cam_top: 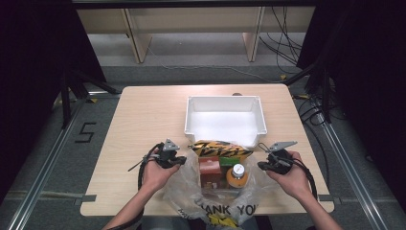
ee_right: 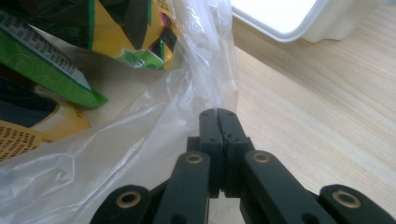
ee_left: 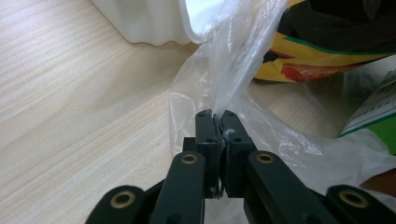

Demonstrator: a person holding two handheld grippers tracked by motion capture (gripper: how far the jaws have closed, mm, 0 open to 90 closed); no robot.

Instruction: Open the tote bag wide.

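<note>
Your left gripper [cam_top: 184, 161] sits at the left edge of the clear plastic bag [cam_top: 189, 191], near the front of the table [cam_top: 143, 115]. In the left gripper view its fingers [ee_left: 206, 126] are pressed together with a strip of the bag's film caught between them; the film rises taut from the tips toward the corner of the white tub [ee_left: 154, 23].

Your right gripper [cam_top: 260, 166] holds the opposite edge of the bag. In the right gripper view its fingers [ee_right: 209, 126] meet flush, and a pleat of bag film [ee_right: 210, 74] stands up straight out of the closed tips. Both hands [cam_top: 155, 175] rest on the table, one at each side of the bag, well apart from each other.

The bag lies between the two grippers with its mouth facing the white tub [cam_top: 225, 120], which sits just behind it toward the middle of the table. The printed end of the bag hangs over the near table edge.

Inside the bag: a yellow-and-black snack packet [cam_top: 221, 149] at the mouth, touching the tub's front wall; a red box [cam_top: 209, 167] behind it; an orange jar with a pale lid [cam_top: 238, 175] to its right. A green packet [ee_right: 46, 65] shows in the right gripper view, beside the yellow one.
</note>
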